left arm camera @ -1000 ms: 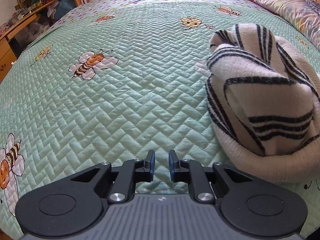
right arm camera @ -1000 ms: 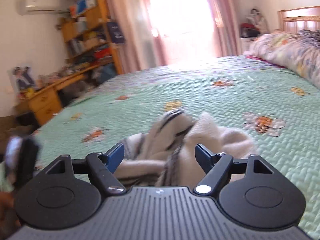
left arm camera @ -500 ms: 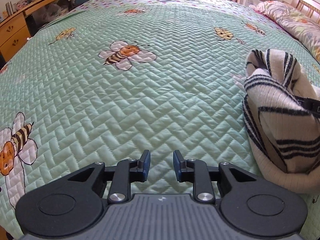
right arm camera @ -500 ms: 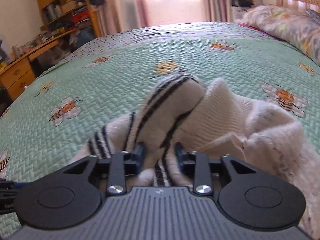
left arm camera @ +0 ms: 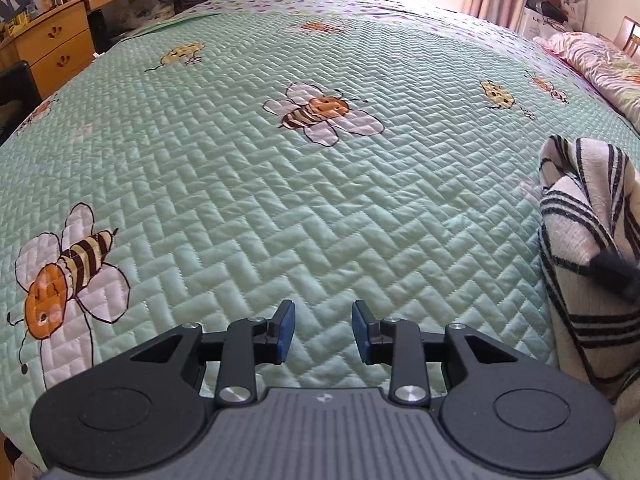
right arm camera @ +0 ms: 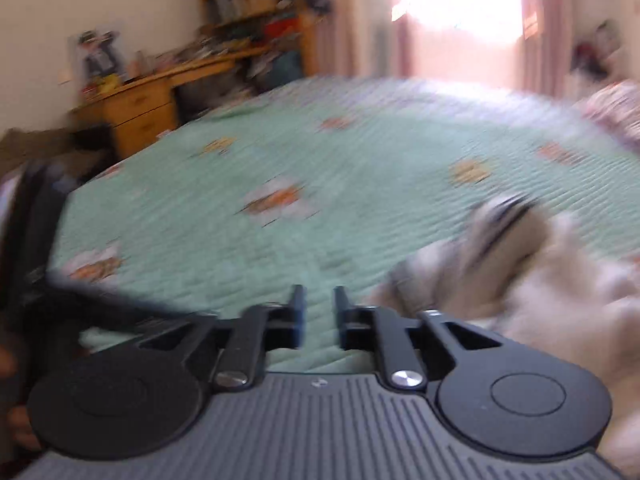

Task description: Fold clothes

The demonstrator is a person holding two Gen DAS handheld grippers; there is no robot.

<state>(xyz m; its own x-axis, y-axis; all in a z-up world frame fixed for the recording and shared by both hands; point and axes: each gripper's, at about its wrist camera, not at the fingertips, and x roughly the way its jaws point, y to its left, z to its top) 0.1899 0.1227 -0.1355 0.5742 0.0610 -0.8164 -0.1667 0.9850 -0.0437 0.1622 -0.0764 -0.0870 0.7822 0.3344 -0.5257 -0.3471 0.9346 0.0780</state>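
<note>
A cream sweater with black stripes (left arm camera: 588, 264) lies bunched on the green quilted bedspread (left arm camera: 280, 200), at the right edge of the left wrist view. My left gripper (left arm camera: 323, 332) hovers over bare quilt to the left of the sweater, jaws a little apart and empty. In the blurred right wrist view the sweater (right arm camera: 532, 280) lies to the right of my right gripper (right arm camera: 318, 316), whose jaws stand a narrow gap apart with only quilt showing between them. A dark blurred part of the right gripper (left arm camera: 616, 272) crosses the sweater in the left wrist view.
A wooden desk with drawers (left arm camera: 52, 48) and shelves stand beyond the bed's left side. A floral duvet (left arm camera: 600, 64) lies at the far right. Curtains and a bright window (right arm camera: 460, 8) are at the back. The left gripper's body (right arm camera: 36, 232) shows at the right view's left edge.
My right gripper closed in over the sweater half a second ago, then swung left off it, now over bare quilt. My left gripper drifted left and its jaws widened slightly.
</note>
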